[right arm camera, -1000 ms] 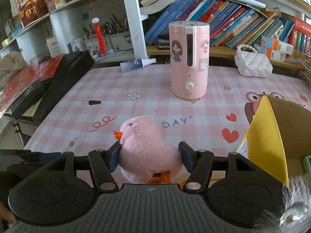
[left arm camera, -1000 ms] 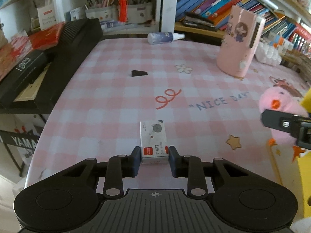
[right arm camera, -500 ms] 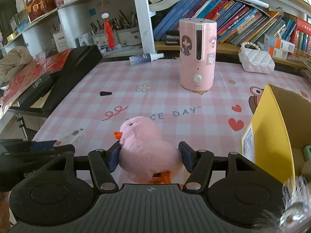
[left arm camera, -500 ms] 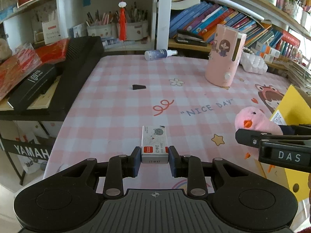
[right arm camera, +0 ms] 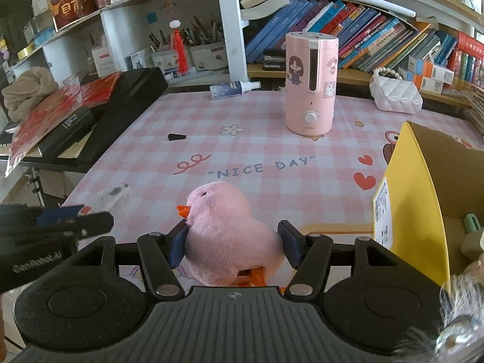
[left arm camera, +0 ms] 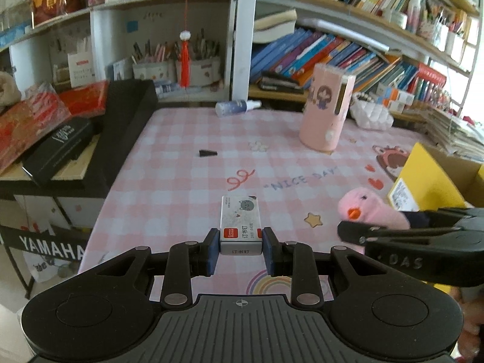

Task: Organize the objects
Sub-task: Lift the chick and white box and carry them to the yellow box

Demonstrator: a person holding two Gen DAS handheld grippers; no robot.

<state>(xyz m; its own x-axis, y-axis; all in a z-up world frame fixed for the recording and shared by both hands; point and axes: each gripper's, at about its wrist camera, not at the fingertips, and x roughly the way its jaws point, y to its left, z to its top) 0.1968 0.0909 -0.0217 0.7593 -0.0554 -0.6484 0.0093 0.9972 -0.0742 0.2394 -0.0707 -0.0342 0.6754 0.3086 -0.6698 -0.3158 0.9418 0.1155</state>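
The small white box point(left arm camera: 240, 227) is clamped at its near end in the left gripper point(left arm camera: 241, 249), above the pink checked surface point(left arm camera: 181, 181). The pink plush chick point(right arm camera: 227, 236) is squeezed in the right gripper point(right arm camera: 233, 243), just beside the yellow cardboard box point(right arm camera: 405, 205).

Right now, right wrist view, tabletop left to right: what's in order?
small black wedge → spray bottle → pink humidifier → white quilted bag → yellow cardboard box
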